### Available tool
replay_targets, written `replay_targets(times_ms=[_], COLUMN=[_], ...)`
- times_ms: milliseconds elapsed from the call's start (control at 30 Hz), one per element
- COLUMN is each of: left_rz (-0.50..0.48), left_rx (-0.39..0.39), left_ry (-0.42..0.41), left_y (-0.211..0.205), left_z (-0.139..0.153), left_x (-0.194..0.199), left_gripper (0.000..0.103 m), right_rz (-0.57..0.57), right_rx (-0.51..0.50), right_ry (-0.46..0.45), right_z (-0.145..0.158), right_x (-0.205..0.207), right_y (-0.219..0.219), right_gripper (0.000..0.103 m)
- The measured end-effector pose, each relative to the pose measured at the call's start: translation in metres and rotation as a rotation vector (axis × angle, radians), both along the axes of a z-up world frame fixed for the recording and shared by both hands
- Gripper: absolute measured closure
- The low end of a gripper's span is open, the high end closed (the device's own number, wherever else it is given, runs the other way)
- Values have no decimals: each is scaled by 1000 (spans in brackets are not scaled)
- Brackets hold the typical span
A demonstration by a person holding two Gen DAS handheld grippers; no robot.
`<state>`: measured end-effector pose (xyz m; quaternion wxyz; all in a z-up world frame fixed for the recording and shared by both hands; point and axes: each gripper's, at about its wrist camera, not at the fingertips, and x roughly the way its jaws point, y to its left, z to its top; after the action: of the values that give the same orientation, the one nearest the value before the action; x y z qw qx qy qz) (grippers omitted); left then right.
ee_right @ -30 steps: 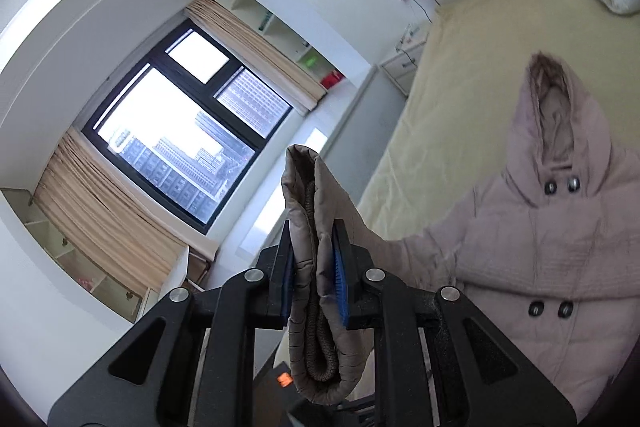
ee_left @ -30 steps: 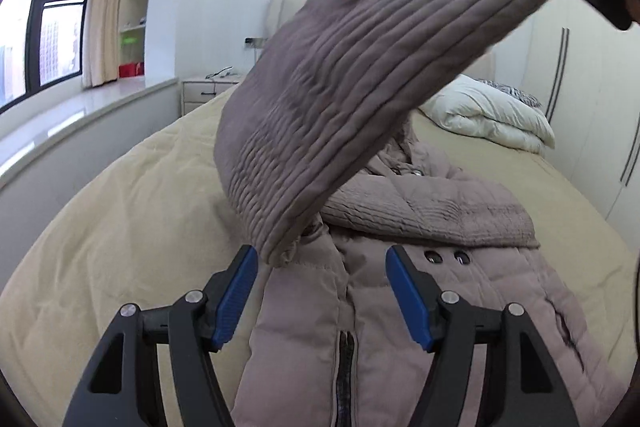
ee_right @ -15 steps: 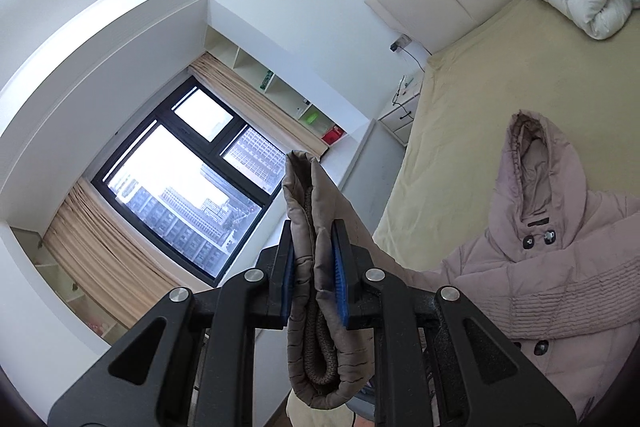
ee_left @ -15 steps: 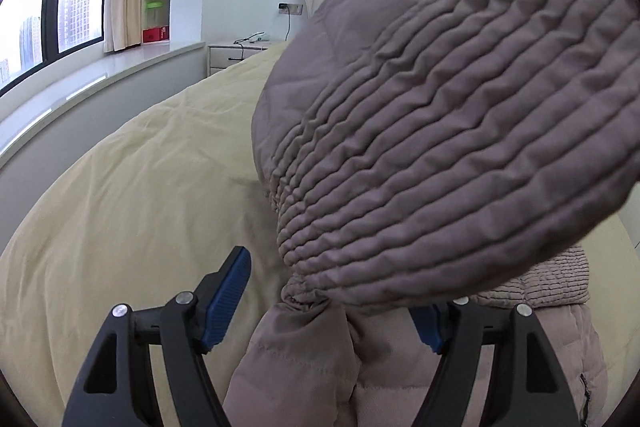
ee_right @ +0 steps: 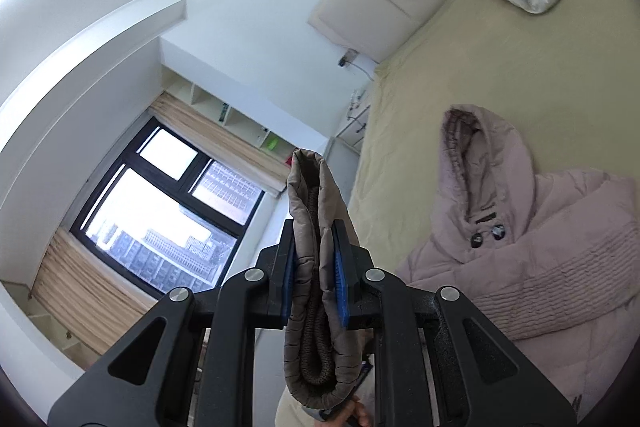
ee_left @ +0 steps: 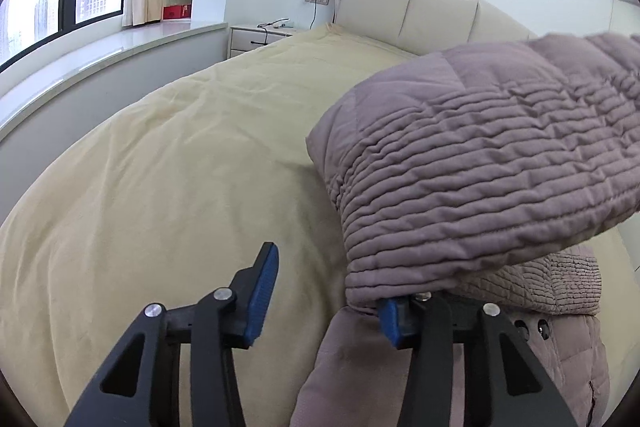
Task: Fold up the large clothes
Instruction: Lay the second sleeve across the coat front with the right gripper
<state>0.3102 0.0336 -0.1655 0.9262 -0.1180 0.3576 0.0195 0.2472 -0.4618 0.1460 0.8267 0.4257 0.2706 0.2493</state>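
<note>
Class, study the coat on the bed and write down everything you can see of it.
The coat is a mauve quilted puffer with a hood, dark snap buttons at the collar and finely ribbed stitching on the sleeves. It lies front up on the tan bed, hood toward the headboard. One sleeve is lifted across it, its knit-lined cuff pinched in the right gripper. The left gripper is open beside it.

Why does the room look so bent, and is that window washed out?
Both views are fisheye, so the headboard curves in the left wrist view. In the right wrist view the window is overexposed, and the cuff in the right claw looks slightly soft.
</note>
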Motion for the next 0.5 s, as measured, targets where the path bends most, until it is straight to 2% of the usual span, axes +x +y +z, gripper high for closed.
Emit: replay_targets(times_ms=[67,167,333,433,500], left_rz=[12,15,-10,-44,-57], left_rx=[-2,10,81,171,207], left_ry=[23,56,110,145,145], left_y=[5,8,2,-10,-14], left_z=[-8,-17,-29,-36,-38], left_x=[2,7,13,18,20], left_gripper=[58,57,57,57,57], right_rz=[-36,-91,-190,-243,-254], right_rx=[-16,-18,1,15,49], right_ry=[62,183,381,455,467], right_z=[-35,-103,-223,-273,-294], right_x=[5,14,20,13,6], right_y=[-16,-40,-73,-88,-97], right_gripper=[87,87,88,88,88])
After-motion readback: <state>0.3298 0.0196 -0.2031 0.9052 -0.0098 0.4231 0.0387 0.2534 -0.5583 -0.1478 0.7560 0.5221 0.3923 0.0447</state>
